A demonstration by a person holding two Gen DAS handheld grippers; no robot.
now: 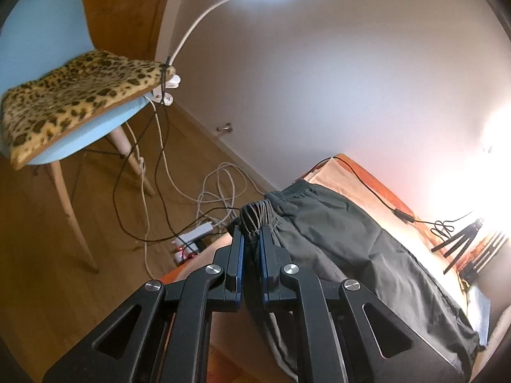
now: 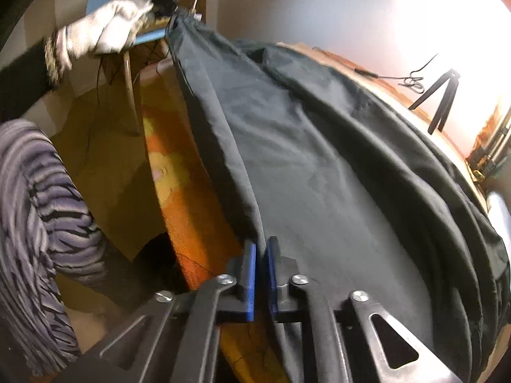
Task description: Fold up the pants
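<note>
The far end of the dark pants [image 2: 319, 159] runs out of the right wrist view, and glare washes out the tabletop's [image 1: 361, 172] far corner. The left gripper [image 1: 252, 236] fingers are clamped on the bunched waistband, lifted off the near edge; the right gripper [image 2: 262, 249] fingers pinch the same edge lower down. Open floor lies left, toward the blue chair [image 1: 48, 32].

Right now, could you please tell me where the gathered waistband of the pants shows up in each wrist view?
Left wrist view: the waistband sits at the centre, bunched between the left gripper fingers.
Right wrist view: the waistband is at the upper left, beside the gloved hand, far from the right gripper.
Shared landmark: the black tripod, at the right edge in both.
</note>
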